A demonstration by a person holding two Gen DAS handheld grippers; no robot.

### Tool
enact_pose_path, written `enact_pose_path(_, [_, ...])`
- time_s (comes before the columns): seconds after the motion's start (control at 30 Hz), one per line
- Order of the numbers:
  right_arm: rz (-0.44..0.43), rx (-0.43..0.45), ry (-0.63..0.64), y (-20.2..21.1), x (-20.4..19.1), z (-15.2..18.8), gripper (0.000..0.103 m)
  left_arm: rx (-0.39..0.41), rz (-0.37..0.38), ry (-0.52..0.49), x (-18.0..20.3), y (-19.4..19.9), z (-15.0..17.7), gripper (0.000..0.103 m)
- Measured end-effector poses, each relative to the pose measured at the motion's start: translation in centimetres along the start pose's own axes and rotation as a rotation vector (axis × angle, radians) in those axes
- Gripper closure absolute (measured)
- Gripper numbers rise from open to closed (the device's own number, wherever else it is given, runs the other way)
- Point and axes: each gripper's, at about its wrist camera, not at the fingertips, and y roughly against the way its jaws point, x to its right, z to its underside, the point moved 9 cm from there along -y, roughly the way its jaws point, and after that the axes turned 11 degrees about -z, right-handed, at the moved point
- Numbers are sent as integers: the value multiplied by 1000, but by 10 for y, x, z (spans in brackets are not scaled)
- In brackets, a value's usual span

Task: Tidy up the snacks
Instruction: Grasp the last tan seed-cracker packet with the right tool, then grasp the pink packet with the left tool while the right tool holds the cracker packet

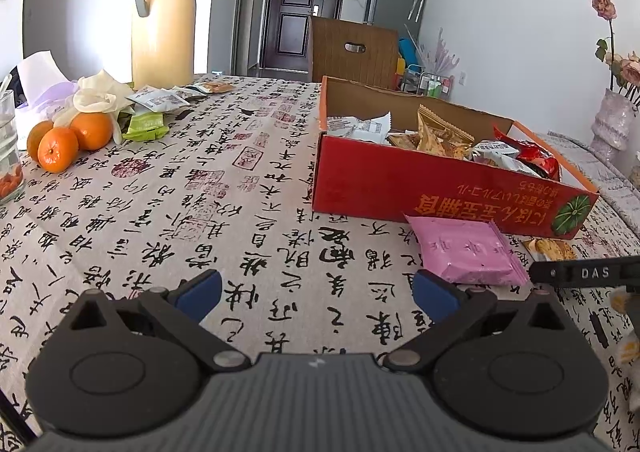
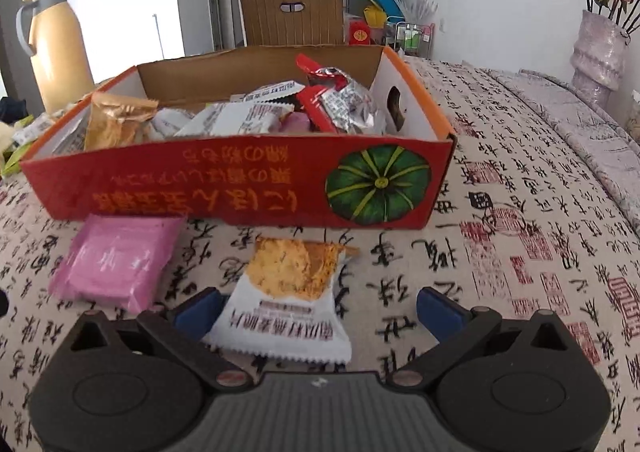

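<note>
While crinkly packets [image 2: 256, 120] fill the cardboard box [image 2: 240, 180], both claws gape

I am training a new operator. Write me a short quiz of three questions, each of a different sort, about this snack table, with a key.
1. True or false: the right gripper is shut on the white cracker packet.
2. Multiple choice: where does the pink packet lie? A) inside the red box; B) on the tablecloth in front of the box; C) beside the oranges.
3. Fill in: the picture printed on the box's front wall is a green ____.

Key
1. False: its jaws stand wide open, and the packet lies between them on the cloth.
2. B.
3. Pumpkin.
</note>
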Motion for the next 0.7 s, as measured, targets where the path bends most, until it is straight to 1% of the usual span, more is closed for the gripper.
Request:
enact_pose_path(0.17, [6,24,-1,-4,1,-3,0,-1,-9,-2,0,-1,0,0])
enact_pose_path(0.3, [-7,35,2,-2,-1,-2,1,-1,-19,-5,0,-1,1,0])
enact_pose_path(0.37, [-14,51,12,0,-2,-1,11,0,-26,-3,-1,-2,0,0])
enact_pose_path(0.43, [-23,79,27,5,-7,1,32,-1,-32,-3,-2,-2,0,0])
enact_pose_path(0.47, [-24,93,34,8,-9,3,37,-1,-35,-4,-1,-3,0,0])
enact_pose_path(0.5, [-29,106,42,9,-11,4,46,-1,-37,-6,-1,-3,1,0])
enact_pose_path(0.53, [-33,115,50,11,-13,5,51,-1,-41,-9,-1,-3,1,0])
enact_pose_path(0.6, [-37,127,72,14,-17,7,56,2,-53,-12,-1,-3,1,0])
enact_pose_path(0.7, [-45,141,85,17,-20,7,60,8,-64,-6,-2,-3,0,0])
